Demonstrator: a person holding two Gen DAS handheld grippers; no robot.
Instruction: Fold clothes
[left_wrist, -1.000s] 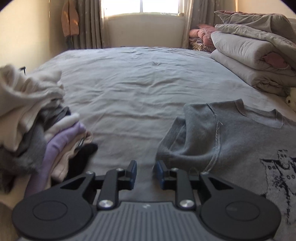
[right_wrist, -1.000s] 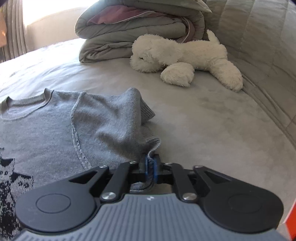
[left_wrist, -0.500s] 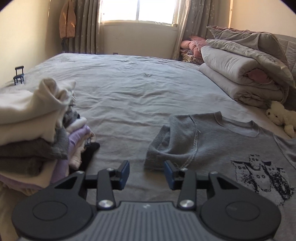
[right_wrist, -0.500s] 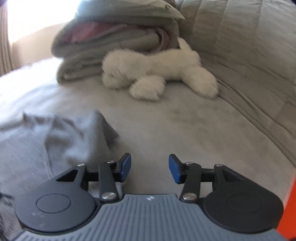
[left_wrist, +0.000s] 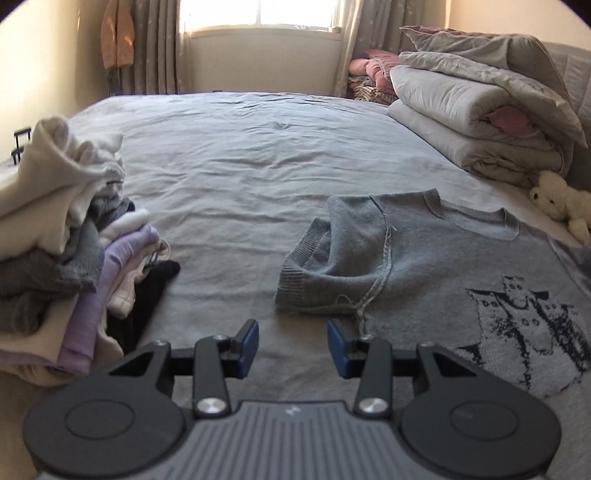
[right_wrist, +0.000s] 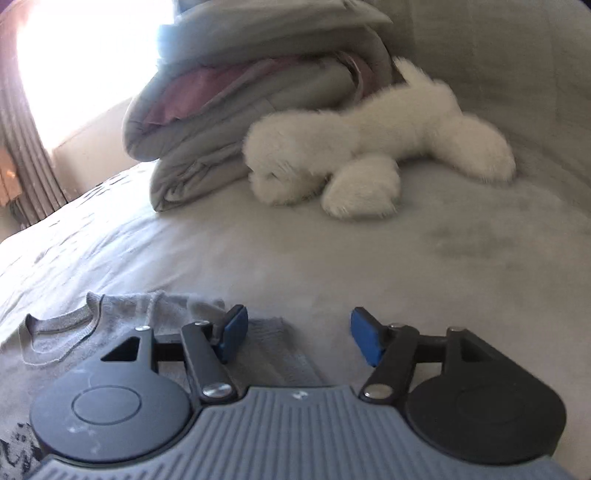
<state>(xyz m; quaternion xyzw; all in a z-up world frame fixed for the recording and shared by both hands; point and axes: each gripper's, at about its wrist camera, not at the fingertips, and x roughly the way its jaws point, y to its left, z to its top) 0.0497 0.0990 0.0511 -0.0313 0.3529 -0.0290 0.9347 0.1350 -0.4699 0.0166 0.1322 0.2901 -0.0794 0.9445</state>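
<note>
The left claw (left_wrist: 292, 343) hangs spread at bottom centre, its jaws having opened in the last second, with only bed sheet between them. Just above and right of it lies the grey sweater (left_wrist: 424, 266), flat on the bed (left_wrist: 240, 155) with one sleeve folded in. A pile of folded clothes (left_wrist: 62, 240) sits at far left. The right claw (right_wrist: 295, 334) has just been opening wider and grips nothing; the sweater's other sleeve (right_wrist: 269, 343) lies under its left finger. A white plush toy (right_wrist: 362, 155) rests at upper right against folded quilts (right_wrist: 236, 110).
</note>
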